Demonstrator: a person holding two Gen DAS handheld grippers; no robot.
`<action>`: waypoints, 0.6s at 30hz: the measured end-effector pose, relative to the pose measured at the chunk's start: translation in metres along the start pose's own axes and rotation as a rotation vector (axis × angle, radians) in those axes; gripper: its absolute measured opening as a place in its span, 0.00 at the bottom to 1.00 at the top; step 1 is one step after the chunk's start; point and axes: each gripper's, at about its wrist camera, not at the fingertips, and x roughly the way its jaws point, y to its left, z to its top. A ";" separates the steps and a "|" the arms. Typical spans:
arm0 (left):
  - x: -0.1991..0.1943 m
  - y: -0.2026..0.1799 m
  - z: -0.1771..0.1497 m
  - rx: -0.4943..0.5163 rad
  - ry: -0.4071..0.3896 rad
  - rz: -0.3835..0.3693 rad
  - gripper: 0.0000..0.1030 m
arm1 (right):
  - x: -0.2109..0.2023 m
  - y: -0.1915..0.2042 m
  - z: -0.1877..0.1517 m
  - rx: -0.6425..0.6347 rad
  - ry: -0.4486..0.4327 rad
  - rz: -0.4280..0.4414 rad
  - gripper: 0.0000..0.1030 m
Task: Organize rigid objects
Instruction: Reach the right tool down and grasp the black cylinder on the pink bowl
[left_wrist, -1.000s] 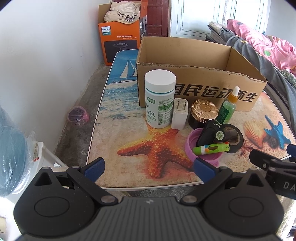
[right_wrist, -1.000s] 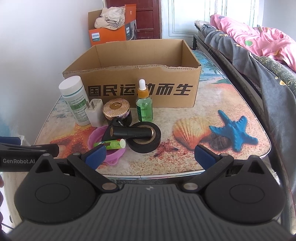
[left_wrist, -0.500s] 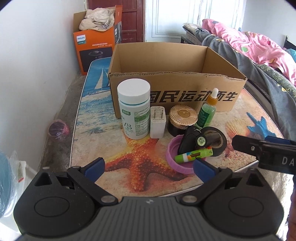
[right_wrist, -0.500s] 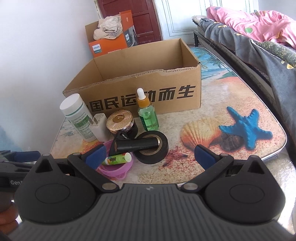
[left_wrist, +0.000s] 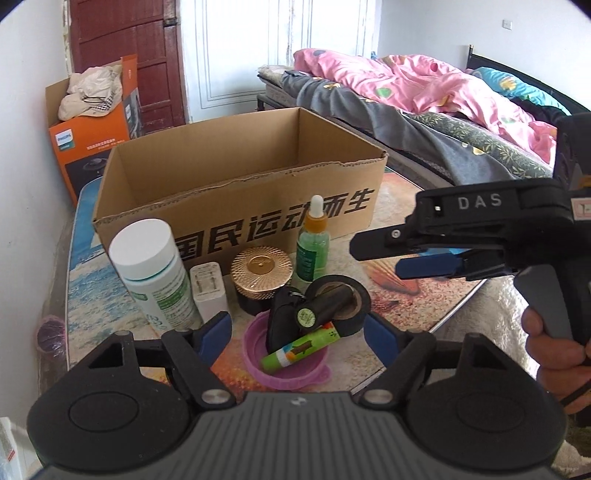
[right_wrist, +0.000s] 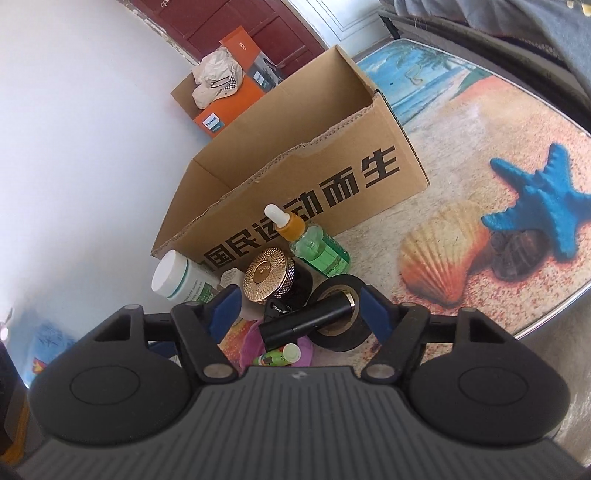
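An open cardboard box (left_wrist: 240, 177) stands on the beach-print table. In front of it stand a white bottle (left_wrist: 151, 273), a white charger (left_wrist: 208, 291), a gold-lidded jar (left_wrist: 262, 273) and a green dropper bottle (left_wrist: 314, 247). A black cylinder (left_wrist: 321, 306) pokes through a black tape roll (left_wrist: 351, 295). A green lip balm (left_wrist: 299, 349) lies in a pink lid (left_wrist: 258, 354). My left gripper (left_wrist: 297, 332) hovers short of the pink lid, jaws closing, nothing gripped. My right gripper (right_wrist: 299, 310) hangs over the tape roll (right_wrist: 343, 325) and cylinder (right_wrist: 310, 321), jaws closing, pads clear of both.
A bed with pink and grey bedding (left_wrist: 424, 96) runs along the right of the table. An orange box (left_wrist: 92, 125) holding cloth sits on the floor by the red door. The table's front right edge (right_wrist: 554, 314) is close. A hand (left_wrist: 554, 354) holds the right gripper (left_wrist: 384, 256).
Both grippers' jaws have narrowed. Both views have rolled and moved nearer the cluster of objects. In the left wrist view the right gripper has come up and further into the picture.
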 end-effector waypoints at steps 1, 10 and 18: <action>0.004 -0.002 0.003 0.011 0.007 -0.009 0.74 | 0.003 -0.002 0.003 0.019 0.016 0.013 0.58; 0.031 -0.012 0.016 0.075 0.069 -0.006 0.32 | 0.042 -0.016 0.015 0.174 0.209 0.036 0.34; 0.047 -0.003 0.022 0.069 0.113 -0.025 0.24 | 0.067 -0.023 0.020 0.260 0.298 -0.012 0.31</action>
